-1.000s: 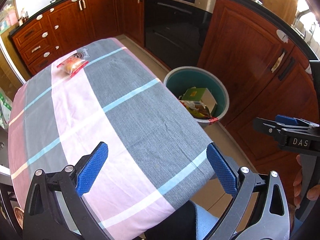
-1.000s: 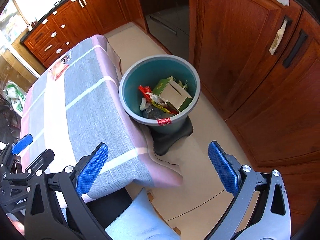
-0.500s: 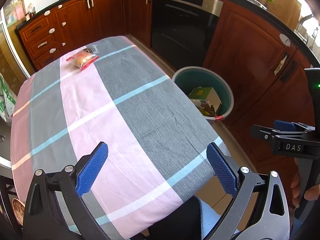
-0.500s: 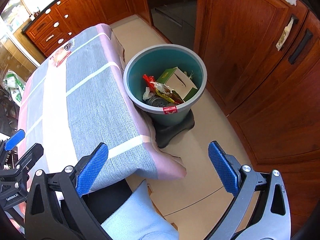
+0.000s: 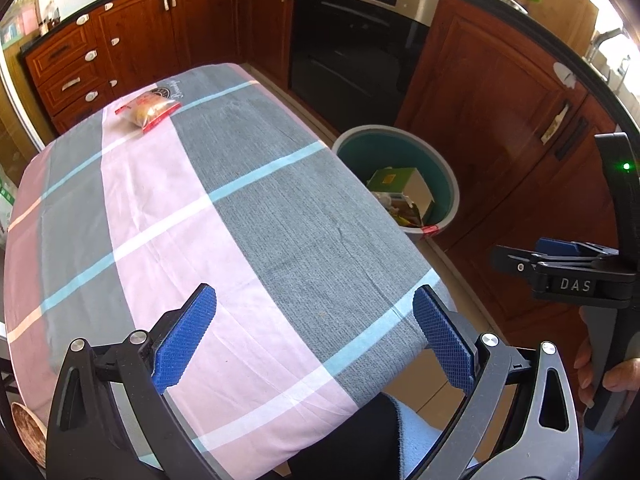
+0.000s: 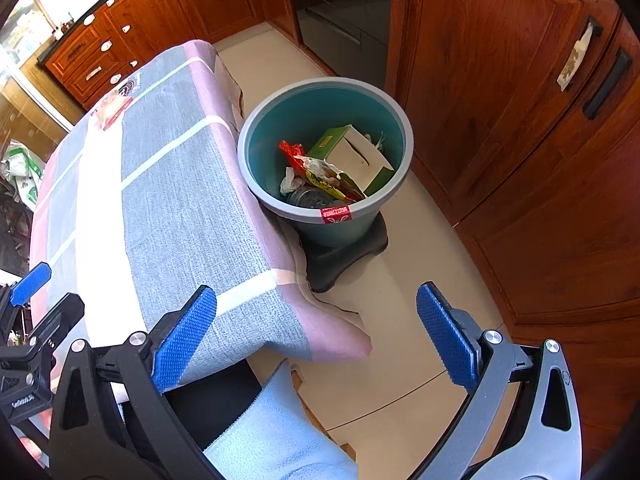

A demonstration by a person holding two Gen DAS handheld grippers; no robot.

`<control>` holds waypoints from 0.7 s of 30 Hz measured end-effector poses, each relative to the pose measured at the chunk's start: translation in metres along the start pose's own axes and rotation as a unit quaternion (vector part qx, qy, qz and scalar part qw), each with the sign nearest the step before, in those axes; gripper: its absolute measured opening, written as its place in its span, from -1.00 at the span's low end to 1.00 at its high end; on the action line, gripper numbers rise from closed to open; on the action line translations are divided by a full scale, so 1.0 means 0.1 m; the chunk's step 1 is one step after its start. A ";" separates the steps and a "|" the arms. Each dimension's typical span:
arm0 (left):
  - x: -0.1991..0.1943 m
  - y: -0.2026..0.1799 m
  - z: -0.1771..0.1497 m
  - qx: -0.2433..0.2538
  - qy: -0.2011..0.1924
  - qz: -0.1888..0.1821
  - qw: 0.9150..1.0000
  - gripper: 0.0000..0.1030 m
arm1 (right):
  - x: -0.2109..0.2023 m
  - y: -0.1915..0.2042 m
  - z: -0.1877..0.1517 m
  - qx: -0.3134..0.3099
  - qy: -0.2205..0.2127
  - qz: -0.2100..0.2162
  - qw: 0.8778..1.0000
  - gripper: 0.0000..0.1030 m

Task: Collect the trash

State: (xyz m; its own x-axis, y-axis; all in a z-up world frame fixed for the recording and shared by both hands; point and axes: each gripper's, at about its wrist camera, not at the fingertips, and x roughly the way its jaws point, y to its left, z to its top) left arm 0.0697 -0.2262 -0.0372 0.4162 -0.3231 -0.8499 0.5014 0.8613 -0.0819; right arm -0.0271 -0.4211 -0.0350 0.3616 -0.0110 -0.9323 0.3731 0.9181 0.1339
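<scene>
One piece of trash was left on the counter [image 5: 256, 216]: a red-edged snack packet [image 5: 147, 111] lying flat at the far end, well apart from both grippers. You could have gone wrong on the reach; the packet looked thin and slick against loose cloth, so closing low might have pinched the tablecloth [image 5: 120, 184] along with it and dragged the cover. A shallow grip on one edge might also have let it slip on the way to the bin [image 6: 256, 184], which stood on the floor just beside the counter's right side, already holding a box and wrappers. You held the left gripper [image 5: 314, 334] over the near edge, pitched down, its fingers [image 5: 185, 338] wide apart and empty. Your right gripper [image 6: 316, 334] hung off the near corner, above the floor, aimed toward the bin, fingers likewise apart with nothing between them.
</scene>
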 end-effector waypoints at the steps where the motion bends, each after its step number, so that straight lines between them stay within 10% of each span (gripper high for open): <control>1: 0.02 -0.02 0.00 0.004 0.000 0.003 1.000 0.92 | 0.01 -0.01 0.01 0.002 0.000 0.000 1.000 0.87; 21: 0.20 -0.12 0.05 0.023 0.014 0.021 0.999 0.92 | 0.23 -0.14 0.10 0.016 0.011 -0.007 1.000 0.87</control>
State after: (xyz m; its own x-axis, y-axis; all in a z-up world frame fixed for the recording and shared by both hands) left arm 0.0758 -0.2449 -0.0509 0.4177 -0.2750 -0.8660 0.5189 0.8546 -0.0211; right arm -0.0157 -0.4376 -0.0546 0.3371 -0.0140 -0.9414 0.4059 0.9043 0.1319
